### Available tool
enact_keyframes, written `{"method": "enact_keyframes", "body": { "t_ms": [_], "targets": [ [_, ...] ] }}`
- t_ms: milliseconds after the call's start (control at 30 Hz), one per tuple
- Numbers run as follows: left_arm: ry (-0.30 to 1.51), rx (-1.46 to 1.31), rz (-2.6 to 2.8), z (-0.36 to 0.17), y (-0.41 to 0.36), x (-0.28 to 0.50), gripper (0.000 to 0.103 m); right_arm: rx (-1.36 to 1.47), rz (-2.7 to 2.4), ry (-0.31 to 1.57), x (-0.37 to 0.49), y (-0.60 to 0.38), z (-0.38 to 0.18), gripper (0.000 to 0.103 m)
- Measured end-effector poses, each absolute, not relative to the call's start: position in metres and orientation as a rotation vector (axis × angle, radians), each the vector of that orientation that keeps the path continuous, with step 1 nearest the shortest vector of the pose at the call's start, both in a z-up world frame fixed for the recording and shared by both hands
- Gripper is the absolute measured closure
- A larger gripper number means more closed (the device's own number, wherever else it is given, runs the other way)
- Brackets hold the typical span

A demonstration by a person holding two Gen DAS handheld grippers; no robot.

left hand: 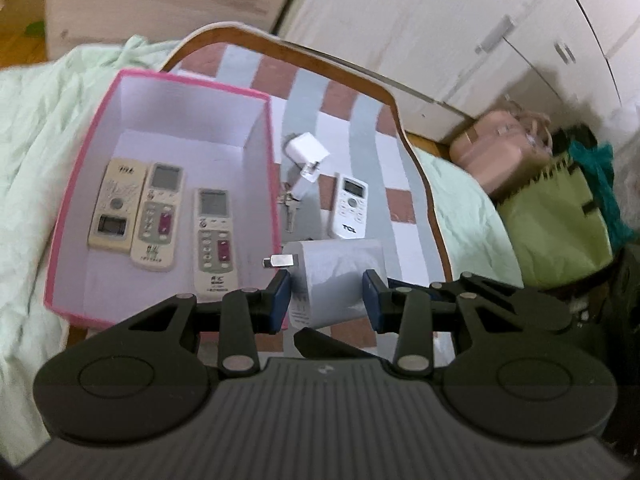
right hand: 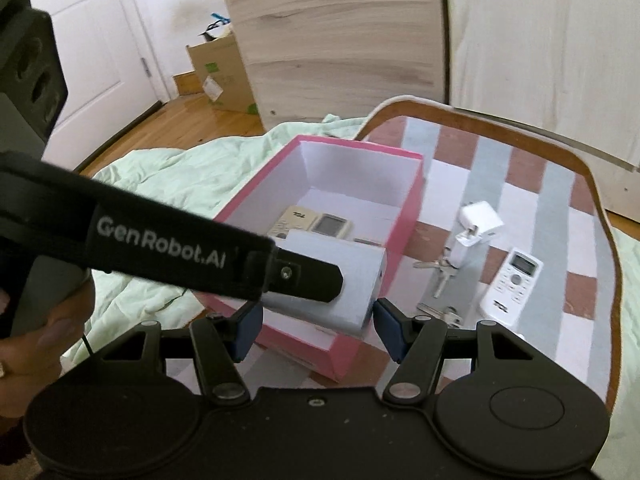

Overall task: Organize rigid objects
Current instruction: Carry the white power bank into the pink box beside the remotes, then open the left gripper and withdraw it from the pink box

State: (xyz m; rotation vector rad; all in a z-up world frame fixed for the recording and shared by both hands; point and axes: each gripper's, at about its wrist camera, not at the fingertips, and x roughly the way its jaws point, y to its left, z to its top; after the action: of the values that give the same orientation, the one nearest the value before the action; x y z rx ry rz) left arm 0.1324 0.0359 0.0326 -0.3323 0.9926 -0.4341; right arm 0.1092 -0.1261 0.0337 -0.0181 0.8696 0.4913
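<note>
Left gripper (left hand: 326,296) grasps a white power adapter (left hand: 340,280), held beside the pink box (left hand: 64,216). Right gripper (right hand: 316,330) stands released, nothing between its pads. Three remotes (left hand: 158,216) lie in the box; beyond, keys (left hand: 289,208), a charger (left hand: 306,152) and a white TCL remote (left hand: 349,206) rest on the striped table (left hand: 400,208).

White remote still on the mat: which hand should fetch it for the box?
Right, probably. The right gripper is open and empty, near the white remote; the left gripper already holds a white charger block.

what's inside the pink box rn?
Pink box: three remotes lying flat, face up, in the left wrist view. A white adapter held in the left claw hides the near right corner.
</note>
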Motion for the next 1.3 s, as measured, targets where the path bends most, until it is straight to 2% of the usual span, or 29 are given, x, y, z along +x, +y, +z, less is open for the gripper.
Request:
{"method": "enact_keyframes", "body": {
  "t_ms": [300, 500, 867, 1000, 1100, 1300],
  "targets": [
    [0.968, -0.34, -0.325, 0.015, 0.075, 0.143, 0.065, -0.036, 0.567, 0.904, 0.135, -0.083, 0.017, 0.037],
    [1.049, -0.417, -0.217, -0.024, 0.119, 0.165, 0.066, 0.019, 0.622, 1.016, 0.168, -0.046, -0.02, 0.037],
    [1.09, -0.236, -0.094, -0.058, 0.125, 0.187, 0.066, 0.225, 0.634, 1.175, 0.205, -0.019, -0.072, 0.037],
    [1.082, -0.192, -0.04, -0.061, 0.127, 0.188, 0.069, 0.254, 0.645, 1.187, 0.208, -0.014, -0.081, 0.038],
    [1.05, -0.169, -0.061, -0.056, 0.127, 0.184, 0.064, 0.249, 0.668, 1.188, 0.206, -0.014, -0.083, 0.037],
    [0.973, -0.225, -0.083, -0.034, 0.137, 0.175, 0.062, 0.17, 0.664, 1.048, 0.183, -0.04, -0.05, 0.037]
  ]
}}
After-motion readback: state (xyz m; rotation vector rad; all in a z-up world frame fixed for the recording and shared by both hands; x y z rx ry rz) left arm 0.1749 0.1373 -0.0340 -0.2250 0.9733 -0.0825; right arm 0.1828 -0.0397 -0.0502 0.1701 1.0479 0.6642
